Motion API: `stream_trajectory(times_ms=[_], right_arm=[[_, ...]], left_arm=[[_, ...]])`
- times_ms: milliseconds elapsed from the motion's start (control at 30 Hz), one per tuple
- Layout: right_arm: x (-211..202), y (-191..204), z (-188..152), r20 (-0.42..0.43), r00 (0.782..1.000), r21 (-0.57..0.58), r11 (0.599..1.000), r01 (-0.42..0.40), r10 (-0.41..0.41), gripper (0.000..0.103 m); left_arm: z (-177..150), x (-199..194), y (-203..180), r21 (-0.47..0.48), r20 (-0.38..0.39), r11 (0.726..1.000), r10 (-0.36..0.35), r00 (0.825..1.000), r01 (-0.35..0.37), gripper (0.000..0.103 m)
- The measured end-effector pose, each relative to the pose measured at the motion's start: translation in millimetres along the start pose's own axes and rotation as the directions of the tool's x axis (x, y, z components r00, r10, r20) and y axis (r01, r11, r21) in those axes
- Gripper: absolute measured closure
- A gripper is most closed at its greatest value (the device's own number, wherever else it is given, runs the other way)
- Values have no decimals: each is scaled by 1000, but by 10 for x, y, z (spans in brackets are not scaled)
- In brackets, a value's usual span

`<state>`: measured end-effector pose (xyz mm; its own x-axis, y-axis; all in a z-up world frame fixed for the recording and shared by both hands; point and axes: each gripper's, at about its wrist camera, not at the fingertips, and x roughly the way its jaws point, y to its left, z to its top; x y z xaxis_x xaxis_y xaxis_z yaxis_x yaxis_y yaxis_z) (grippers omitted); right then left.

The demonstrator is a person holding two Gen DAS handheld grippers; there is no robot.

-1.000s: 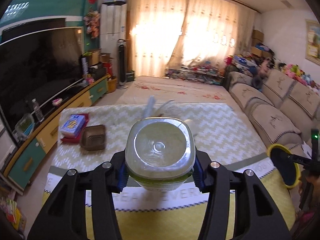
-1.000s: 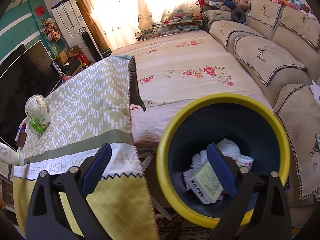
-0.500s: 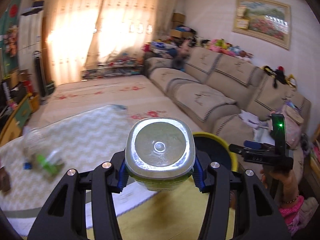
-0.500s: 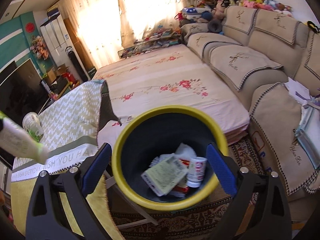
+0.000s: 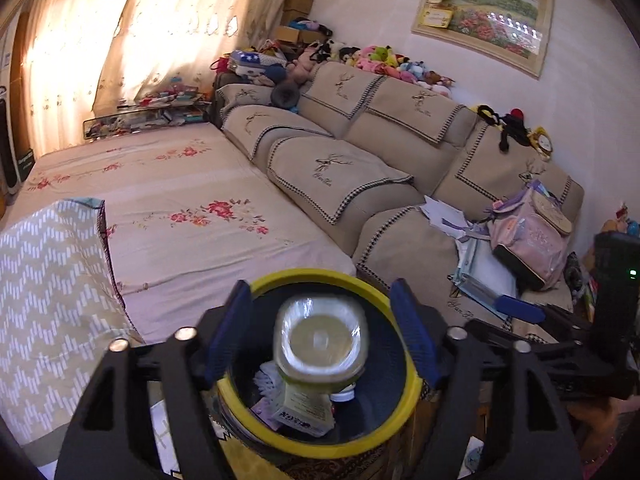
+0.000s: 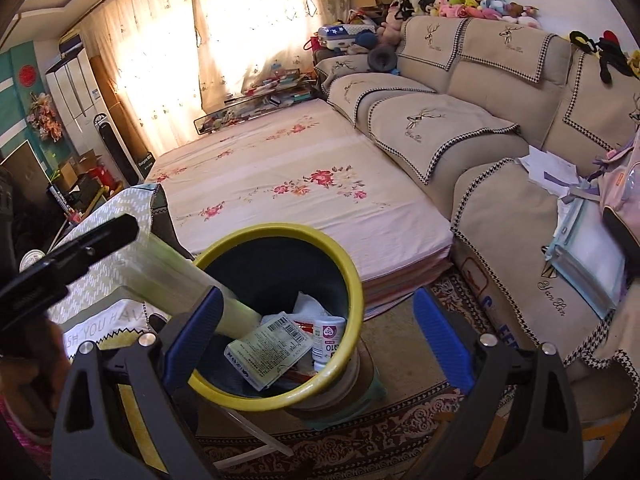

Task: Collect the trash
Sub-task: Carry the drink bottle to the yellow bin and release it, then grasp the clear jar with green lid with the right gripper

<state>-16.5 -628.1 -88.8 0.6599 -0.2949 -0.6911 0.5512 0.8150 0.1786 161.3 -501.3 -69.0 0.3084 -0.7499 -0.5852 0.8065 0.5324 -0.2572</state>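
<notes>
Nearest, the left gripper [image 5: 320,340] has its jaws opening, the pads clear of the plastic bottle [image 5: 320,344] between them, which sits over the mouth of the yellow-rimmed bin [image 5: 396,412]. The right gripper [image 6: 316,340] is spread wide and empty, near the bin's rim. To do this well, keep the left gripper centred above the bin until the bottle is inside; beyond lie the floral mattress [image 5: 168,208] and the sofa [image 5: 360,168].

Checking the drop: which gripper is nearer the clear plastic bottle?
Left. The left gripper, jaws opening, straddles the clear plastic bottle over the yellow-rimmed bin, pads apart from it. The right gripper hangs open beside it.
</notes>
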Motion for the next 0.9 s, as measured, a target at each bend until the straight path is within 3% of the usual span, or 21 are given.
stream_trajectory(times_ms=[133, 300, 433, 500, 533, 700, 833, 900], right_arm=[[25, 73, 0, -6, 1000, -23, 1000, -16, 16, 12], [164, 339, -9, -35, 997, -66, 996, -68, 65, 12], [265, 762, -25, -74, 990, -136, 982, -133, 124, 12], [285, 1000, -31, -86, 985, -180, 970, -161, 148, 12], [296, 1170, -25, -96, 981, -207, 960, -186, 169, 12], [292, 1926, -33, -123, 958, -322, 902, -287, 260, 12], [345, 2654, -121, -174, 921, -392, 834, -389, 348, 12], [380, 3065, -210, -209, 895, -439, 780, -445, 393, 12]], left_arm=[[-100, -339, 297, -55, 25, 998, 9, 1000, -8, 29], [-357, -1231, 812, -86, 98, 989, 127, 987, -118, 20], [-708, -1974, 1294, -149, 136, 958, 265, 955, -244, 14], [-880, -2306, 1501, -169, 155, 931, 349, 924, -323, 13], [-994, -2522, 1634, -181, 166, 907, 408, 898, -379, 11], [-1419, -3173, 2112, -229, 155, 815, 570, 807, -532, 7], [-1644, -3439, 2437, -261, 138, 737, 667, 732, -623, 7], [-1759, -3524, 2598, -277, 138, 703, 704, 697, -655, 7]])
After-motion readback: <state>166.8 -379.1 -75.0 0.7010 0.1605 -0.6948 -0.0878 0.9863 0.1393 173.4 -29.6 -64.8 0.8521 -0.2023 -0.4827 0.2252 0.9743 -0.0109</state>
